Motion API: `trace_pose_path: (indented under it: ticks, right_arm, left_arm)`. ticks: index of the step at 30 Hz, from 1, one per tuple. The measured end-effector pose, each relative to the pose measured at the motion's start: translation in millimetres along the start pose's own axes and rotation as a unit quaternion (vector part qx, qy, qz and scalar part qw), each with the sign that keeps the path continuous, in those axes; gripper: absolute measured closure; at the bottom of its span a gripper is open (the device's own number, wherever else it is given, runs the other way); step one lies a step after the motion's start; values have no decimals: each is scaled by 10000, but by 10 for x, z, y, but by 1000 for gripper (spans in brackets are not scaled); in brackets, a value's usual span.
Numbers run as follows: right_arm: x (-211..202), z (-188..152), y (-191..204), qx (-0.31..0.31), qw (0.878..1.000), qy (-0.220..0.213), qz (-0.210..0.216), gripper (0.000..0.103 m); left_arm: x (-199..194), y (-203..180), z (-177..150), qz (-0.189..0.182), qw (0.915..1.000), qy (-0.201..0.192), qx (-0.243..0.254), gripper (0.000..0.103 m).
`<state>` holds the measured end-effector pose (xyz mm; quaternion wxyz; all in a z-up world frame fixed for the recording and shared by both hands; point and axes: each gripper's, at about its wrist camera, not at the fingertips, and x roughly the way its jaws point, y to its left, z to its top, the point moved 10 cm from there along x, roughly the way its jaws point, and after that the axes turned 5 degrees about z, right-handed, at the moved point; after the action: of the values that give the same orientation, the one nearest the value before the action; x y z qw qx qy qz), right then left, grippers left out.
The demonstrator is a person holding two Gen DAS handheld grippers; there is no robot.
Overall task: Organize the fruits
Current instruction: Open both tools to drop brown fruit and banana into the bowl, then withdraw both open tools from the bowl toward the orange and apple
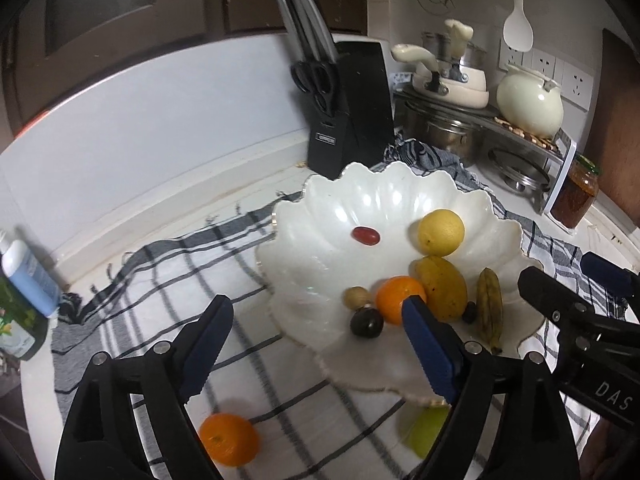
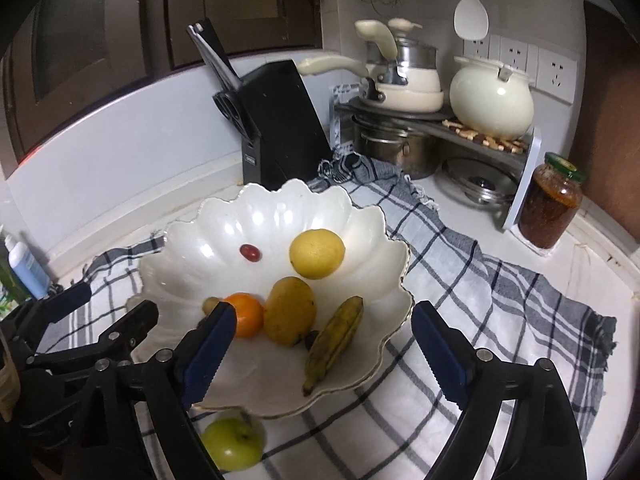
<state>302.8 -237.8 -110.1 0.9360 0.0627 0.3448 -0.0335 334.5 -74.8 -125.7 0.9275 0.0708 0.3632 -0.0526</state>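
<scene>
Gaping empty, both claws — left claw (image 1: 316, 344), right claw (image 2: 320, 344) — two oranges (image 1: 400, 300) (image 1: 229, 444).

White capitals "DAS" stand on the black body of the right tongs (image 1: 576, 300), seen at the right edge of the left wrist view; any letters after them are cut off. The black angular knife block (image 1: 352, 108) has a small grey label plate low on its front, lettering too small to read. The blue-and-white plastic bottle (image 1: 28, 280) label is blurred, unreadable.
</scene>
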Motion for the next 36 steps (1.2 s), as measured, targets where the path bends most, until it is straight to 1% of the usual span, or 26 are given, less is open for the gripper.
trace_pose_path:
  ticks: [8, 18, 27, 36]
  right_arm:
    - [-291, -54, 227, -80, 9998, -154, 9, 13]
    - [-488, -199, 445, -157, 9996, -214, -22, 13]
    - [-537, -353, 580, -211, 9996, -199, -44, 13]
    - [-472, -525, 624, -261, 9996, -119, -57, 13]
  left_arm:
    - [-332, 284, -84, 169, 9997, -158, -96, 13]
    - [-555, 559, -270, 226, 9994, -201, -185, 12]
    - [-627, 736, -412, 297, 9990, -218, -255, 12]
    - [-558, 780, -598, 330, 9991, -103, -262, 12]
